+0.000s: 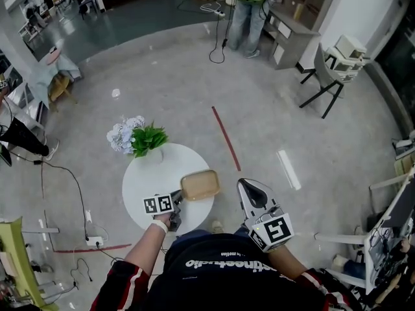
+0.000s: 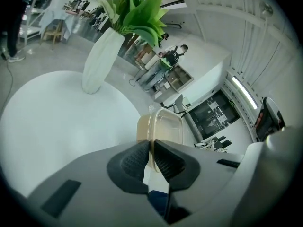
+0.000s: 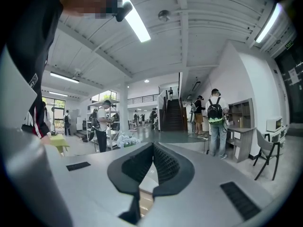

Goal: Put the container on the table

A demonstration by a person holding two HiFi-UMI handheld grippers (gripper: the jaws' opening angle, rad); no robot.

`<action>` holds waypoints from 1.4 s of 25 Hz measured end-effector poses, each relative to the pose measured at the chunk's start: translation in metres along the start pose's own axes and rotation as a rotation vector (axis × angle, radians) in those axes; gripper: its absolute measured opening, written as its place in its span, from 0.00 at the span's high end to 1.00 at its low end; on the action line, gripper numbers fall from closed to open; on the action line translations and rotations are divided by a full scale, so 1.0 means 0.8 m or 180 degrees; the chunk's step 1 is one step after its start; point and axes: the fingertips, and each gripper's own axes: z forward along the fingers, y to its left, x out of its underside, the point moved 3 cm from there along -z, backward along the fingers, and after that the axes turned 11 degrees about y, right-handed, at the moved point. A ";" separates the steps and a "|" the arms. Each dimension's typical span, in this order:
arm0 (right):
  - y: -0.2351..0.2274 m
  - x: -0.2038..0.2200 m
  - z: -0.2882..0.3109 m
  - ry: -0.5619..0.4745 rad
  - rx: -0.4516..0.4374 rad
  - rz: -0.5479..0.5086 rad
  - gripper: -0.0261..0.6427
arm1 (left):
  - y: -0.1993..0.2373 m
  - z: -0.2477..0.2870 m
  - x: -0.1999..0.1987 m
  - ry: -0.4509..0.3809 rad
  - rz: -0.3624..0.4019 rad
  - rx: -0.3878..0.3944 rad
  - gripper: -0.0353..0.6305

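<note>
vase [image 2: 100, 60] on table [image 2: 57, 122], left of container [image 2: 163, 126]

Tan container [image 1: 200, 184], white table [image 1: 139, 186], white vase [image 2: 100, 60], green leaves [image 1: 149, 138], red floor tape [image 1: 225, 138]

1 container [image 1: 200, 185], 1 table [image 1: 139, 186], 1 vase [image 2: 100, 60], 1 left gripper [image 2: 151, 144], 1 right gripper [image 3: 152, 148]

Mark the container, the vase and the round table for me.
container [image 1: 200, 184], head view, middle of its tan top
vase [image 2: 100, 60], left gripper view, middle of its white body
round table [image 1: 141, 179], head view, bare top left of the container
</note>
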 end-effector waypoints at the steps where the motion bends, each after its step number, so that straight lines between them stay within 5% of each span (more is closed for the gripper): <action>1: -0.002 -0.001 -0.001 -0.0002 0.0006 -0.0005 0.94 | 0.004 0.004 0.003 0.0028 -0.0045 -0.0011 0.87; 14: -0.013 0.002 -0.001 0.0047 0.0033 -0.0056 0.94 | 0.059 0.046 0.017 0.0241 -0.0657 -0.0024 0.87; 35: -0.023 0.004 -0.007 0.0095 0.0122 -0.0070 0.94 | 0.095 0.070 0.020 0.0365 -0.1016 -0.0077 0.87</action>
